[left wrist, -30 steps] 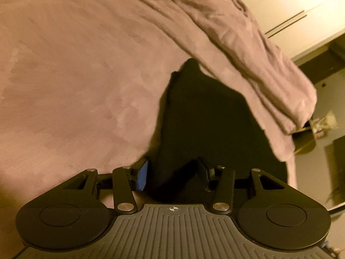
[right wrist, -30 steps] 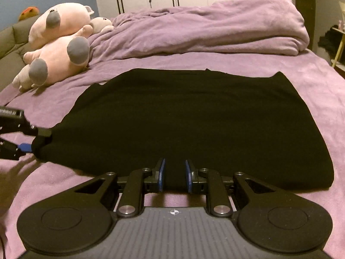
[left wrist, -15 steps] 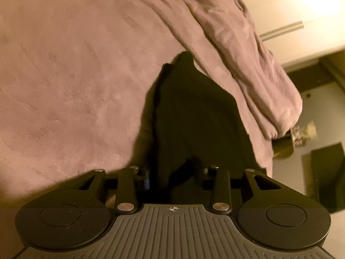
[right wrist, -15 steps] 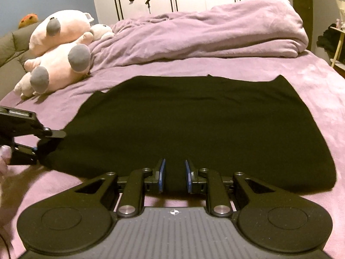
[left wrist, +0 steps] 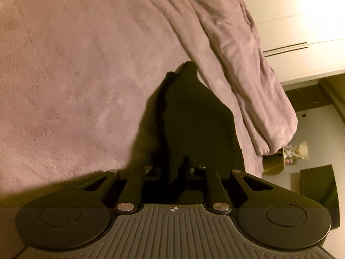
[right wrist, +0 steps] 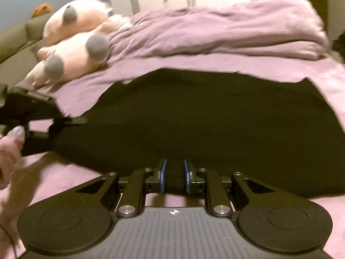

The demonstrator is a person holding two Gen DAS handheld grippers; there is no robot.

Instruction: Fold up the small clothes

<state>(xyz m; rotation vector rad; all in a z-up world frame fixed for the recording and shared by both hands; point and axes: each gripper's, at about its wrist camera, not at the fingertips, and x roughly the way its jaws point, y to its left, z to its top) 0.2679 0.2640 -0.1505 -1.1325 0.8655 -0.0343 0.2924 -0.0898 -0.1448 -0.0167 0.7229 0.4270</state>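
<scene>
Two grips on the flat black knit garment (right wrist: 204,125) | spread mid-bed on the purple fleece blanket (right wrist: 215,61) | left gripper (left wrist: 172,170) just closed, pinching its 9-o'clock edge | right gripper (right wrist: 174,176) pinches the 6-o'clock hem | soft, light, limp: lift both edges together.

A plain black garment (right wrist: 215,125) lies on a lilac bedspread (right wrist: 327,73) beside pink plush toys (right wrist: 73,43) (grey-footed).

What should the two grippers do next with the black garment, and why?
Probably lift both held edges together and carry them toward the far edge. The left gripper, jaws just closing, has cloth bunched between them; the right gripper pinches the near hem, and the black garment lies spread flat on the bed.
</scene>
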